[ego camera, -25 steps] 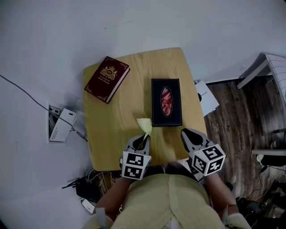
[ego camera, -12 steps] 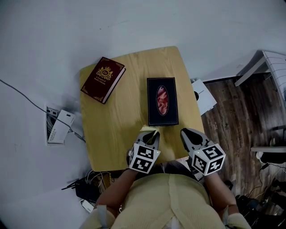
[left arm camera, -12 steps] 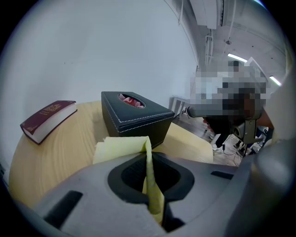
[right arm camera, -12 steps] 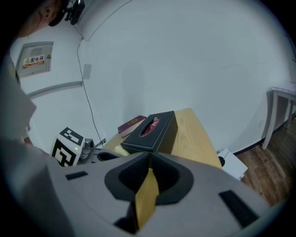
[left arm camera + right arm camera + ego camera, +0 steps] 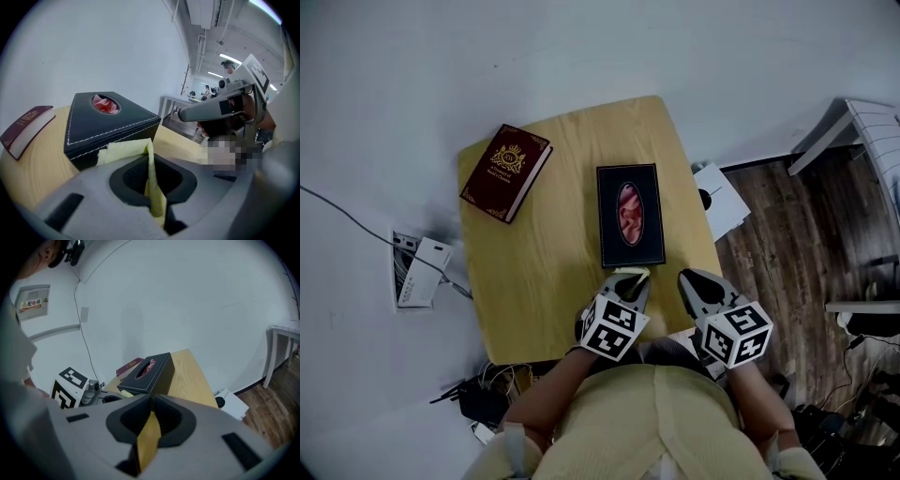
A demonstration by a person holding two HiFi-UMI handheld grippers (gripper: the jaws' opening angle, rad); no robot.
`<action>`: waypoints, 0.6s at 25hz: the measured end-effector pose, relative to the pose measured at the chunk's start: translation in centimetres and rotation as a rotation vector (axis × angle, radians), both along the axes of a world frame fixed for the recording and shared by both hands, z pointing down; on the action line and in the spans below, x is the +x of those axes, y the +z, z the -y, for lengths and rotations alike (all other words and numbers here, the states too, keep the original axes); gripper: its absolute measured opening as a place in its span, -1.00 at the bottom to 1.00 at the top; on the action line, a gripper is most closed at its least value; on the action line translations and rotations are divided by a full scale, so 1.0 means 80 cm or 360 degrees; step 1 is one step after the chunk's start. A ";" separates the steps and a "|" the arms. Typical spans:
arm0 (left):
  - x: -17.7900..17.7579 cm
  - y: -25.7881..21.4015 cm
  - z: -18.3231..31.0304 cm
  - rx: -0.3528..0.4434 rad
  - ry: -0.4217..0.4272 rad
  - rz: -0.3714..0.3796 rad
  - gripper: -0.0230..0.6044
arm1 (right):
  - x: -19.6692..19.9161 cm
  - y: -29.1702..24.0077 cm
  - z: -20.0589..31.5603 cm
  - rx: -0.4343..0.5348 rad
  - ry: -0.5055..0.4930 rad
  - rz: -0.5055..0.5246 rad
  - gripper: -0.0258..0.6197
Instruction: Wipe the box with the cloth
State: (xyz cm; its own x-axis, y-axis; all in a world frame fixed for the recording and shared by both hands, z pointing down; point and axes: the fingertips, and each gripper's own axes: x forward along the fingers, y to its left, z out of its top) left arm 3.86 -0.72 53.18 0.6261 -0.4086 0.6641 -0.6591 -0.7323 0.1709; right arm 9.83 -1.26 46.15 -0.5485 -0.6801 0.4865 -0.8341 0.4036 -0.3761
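Clamped on the yellow cloth (image 5: 126, 151) with the left gripper (image 5: 630, 279), tilted down at the near end of the black box (image 5: 630, 214) on the wooden table (image 5: 544, 272); closed on nothing with the right gripper (image 5: 694, 281), angled down just beside.

The black leather-look rectangular tissue box (image 5: 630, 248) has white stitching along its edges and an oval hole on top showing pinkish-red tissue (image 5: 629, 210). It's lying flat on the light wooden table (image 5: 534, 272), long side running away from the person. The small pale yellow cloth (image 5: 123, 151) is folded and a bit crumpled, pinched in the left gripper (image 5: 625, 283), and sits right up against the box's near end.
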 end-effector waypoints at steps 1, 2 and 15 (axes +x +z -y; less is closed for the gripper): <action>0.005 0.000 -0.001 0.0000 0.0020 -0.0004 -0.83 | 0.002 0.000 0.000 0.0000 0.0008 0.0001 -0.78; 0.009 0.000 -0.002 0.0000 0.0039 -0.0008 -0.83 | 0.005 0.000 -0.001 0.0000 0.0018 0.0001 -0.78; 0.075 -0.019 -0.021 0.0007 0.0353 -0.0172 -0.83 | 0.044 0.006 -0.013 -0.0020 0.0168 -0.0018 -0.78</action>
